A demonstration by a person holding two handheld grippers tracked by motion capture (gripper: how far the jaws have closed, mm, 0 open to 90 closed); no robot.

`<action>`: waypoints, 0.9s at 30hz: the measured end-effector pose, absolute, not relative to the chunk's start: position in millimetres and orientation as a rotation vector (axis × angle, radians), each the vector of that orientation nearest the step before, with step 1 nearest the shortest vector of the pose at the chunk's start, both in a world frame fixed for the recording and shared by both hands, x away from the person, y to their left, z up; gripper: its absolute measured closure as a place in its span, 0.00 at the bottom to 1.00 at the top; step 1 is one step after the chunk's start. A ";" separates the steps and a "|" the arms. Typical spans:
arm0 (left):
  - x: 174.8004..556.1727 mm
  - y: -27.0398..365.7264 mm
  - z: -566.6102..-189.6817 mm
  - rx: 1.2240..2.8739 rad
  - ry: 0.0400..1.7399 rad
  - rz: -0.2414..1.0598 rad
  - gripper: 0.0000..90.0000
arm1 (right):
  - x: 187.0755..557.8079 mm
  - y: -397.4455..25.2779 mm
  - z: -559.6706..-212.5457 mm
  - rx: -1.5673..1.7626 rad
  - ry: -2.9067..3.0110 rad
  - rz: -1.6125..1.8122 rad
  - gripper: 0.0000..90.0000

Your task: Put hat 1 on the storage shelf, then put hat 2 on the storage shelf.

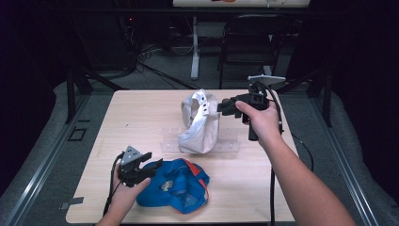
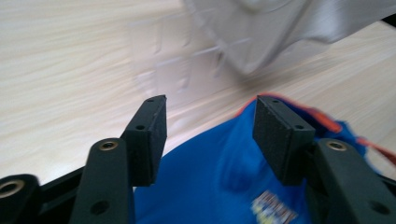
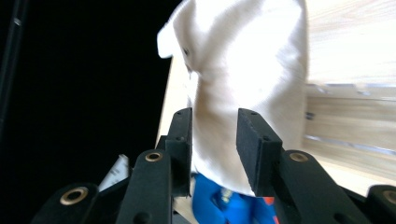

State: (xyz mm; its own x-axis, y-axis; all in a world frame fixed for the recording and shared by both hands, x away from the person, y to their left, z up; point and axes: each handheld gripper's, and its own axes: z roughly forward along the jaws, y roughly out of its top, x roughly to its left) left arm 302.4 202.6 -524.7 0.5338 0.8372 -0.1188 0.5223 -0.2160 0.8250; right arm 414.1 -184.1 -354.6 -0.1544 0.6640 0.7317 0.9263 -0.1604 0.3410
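Your right gripper (image 1: 221, 107) is clamped on the white cap (image 1: 201, 123), lifting it mid-surface; your left gripper (image 1: 153, 165), jaws apart, touches the blue cap (image 1: 181, 188) near the front edge.

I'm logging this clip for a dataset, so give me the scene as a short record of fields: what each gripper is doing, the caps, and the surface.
left gripper: jaws open, at the near-left edge of the blue cap, not closed on it
right gripper: jaws on either side of the white cap's fabric; grip cannot be confirmed
blue cap: lies on the table, near side, orange trim
white cap: raised at its top edge, lower part over the clear tray
clear tray: flat, mid-table
table: light wood
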 end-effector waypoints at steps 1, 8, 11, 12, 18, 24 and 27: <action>301.0 207.4 -524.8 1.885 1.124 0.454 0.50 | 410.4 -185.8 -354.8 -1.813 -1.821 -1.215 0.75; 294.0 229.1 -526.8 1.874 1.161 0.460 0.52 | 384.5 -195.0 -366.2 -1.765 -1.886 -1.239 0.73; 292.2 233.6 -532.2 1.885 1.168 0.489 0.52 | 374.9 -197.9 -374.7 -1.759 -1.929 -1.246 0.73; 292.1 235.1 -534.8 1.890 1.170 0.494 0.52 | 372.3 -198.4 -378.4 -1.767 -1.936 -1.250 0.73; 294.2 243.6 -542.4 1.887 1.202 0.465 0.53 | 358.4 -203.1 -398.1 -1.780 -1.986 -1.274 0.71; 292.7 249.1 -542.7 1.863 1.217 0.463 0.54 | 343.0 -204.6 -417.5 -1.796 -2.044 -1.268 0.70; 293.1 251.2 -542.3 1.861 1.216 0.483 0.54 | 335.6 -203.9 -429.0 -1.796 -2.058 -1.261 0.70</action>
